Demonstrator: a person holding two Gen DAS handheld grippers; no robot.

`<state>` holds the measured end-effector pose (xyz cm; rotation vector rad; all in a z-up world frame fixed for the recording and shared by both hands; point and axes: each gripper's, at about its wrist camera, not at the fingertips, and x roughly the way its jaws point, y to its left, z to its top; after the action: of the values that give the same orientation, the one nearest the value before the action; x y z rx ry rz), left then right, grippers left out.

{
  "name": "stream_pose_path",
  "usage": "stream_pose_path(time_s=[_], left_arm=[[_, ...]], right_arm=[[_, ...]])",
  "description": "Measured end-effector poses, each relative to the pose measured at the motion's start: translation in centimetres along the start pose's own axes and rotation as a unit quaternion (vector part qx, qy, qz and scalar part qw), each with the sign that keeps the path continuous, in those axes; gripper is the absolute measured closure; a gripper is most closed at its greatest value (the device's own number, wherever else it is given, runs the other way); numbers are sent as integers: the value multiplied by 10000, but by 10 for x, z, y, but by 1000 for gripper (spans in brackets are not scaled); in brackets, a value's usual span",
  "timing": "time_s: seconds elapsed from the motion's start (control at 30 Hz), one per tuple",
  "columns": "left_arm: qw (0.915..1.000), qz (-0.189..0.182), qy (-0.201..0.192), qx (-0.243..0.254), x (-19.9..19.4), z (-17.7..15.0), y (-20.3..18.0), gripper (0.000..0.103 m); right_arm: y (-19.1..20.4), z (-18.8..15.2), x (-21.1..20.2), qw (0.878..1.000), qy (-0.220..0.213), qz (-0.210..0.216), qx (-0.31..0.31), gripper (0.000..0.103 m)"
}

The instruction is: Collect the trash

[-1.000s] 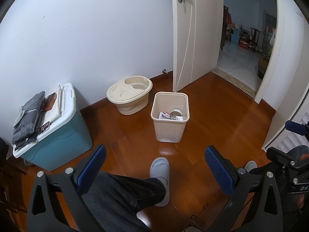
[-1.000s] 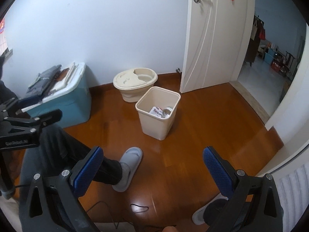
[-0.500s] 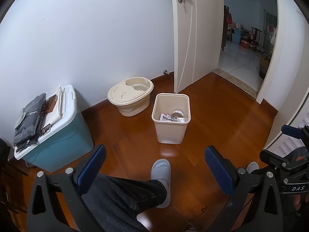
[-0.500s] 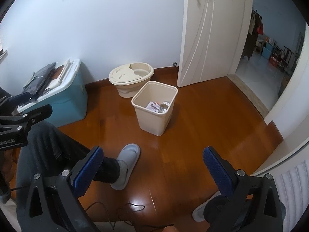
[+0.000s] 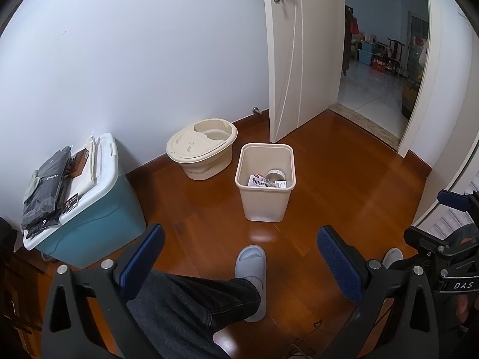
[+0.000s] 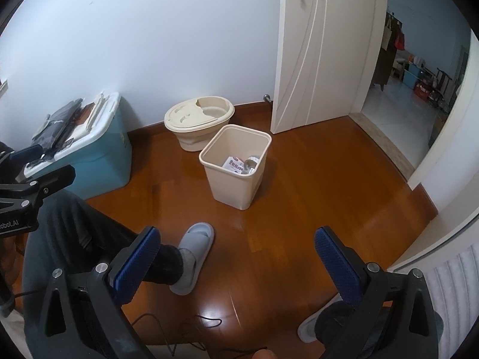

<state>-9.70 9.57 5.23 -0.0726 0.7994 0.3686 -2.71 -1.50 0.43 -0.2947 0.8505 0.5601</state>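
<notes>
A beige square waste bin (image 5: 265, 206) (image 6: 232, 184) stands on the wooden floor ahead of me. Inside it lie a printed paper wrapper (image 5: 258, 181) (image 6: 235, 165) and a grey tape roll (image 5: 276, 176) (image 6: 251, 163). My left gripper (image 5: 241, 248) is open, held well short of the bin, with nothing between its blue pads. My right gripper (image 6: 236, 248) is open too and holds nothing. Each gripper shows at the edge of the other's view.
A round beige lidded tub (image 5: 202, 151) sits by the wall behind the bin. A teal storage box (image 5: 86, 209) with dark packets on its lid stands at left. A person's leg and grey slipper (image 5: 251, 264) stretch toward the bin. A white door (image 5: 302, 51) stands open at right.
Both grippers have drawn back and risen slightly, so the bin looks a little smaller and farther. Both stay open. The bin's contents have not changed.
</notes>
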Motion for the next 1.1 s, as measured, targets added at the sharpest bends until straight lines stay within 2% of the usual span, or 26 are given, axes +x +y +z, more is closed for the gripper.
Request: stream_pose_path(time_s=[1.1], left_arm=[[9999, -22, -20, 118, -2, 9, -5, 0]], right_arm=[[-4, 8, 0, 10000, -8, 23, 75, 0]])
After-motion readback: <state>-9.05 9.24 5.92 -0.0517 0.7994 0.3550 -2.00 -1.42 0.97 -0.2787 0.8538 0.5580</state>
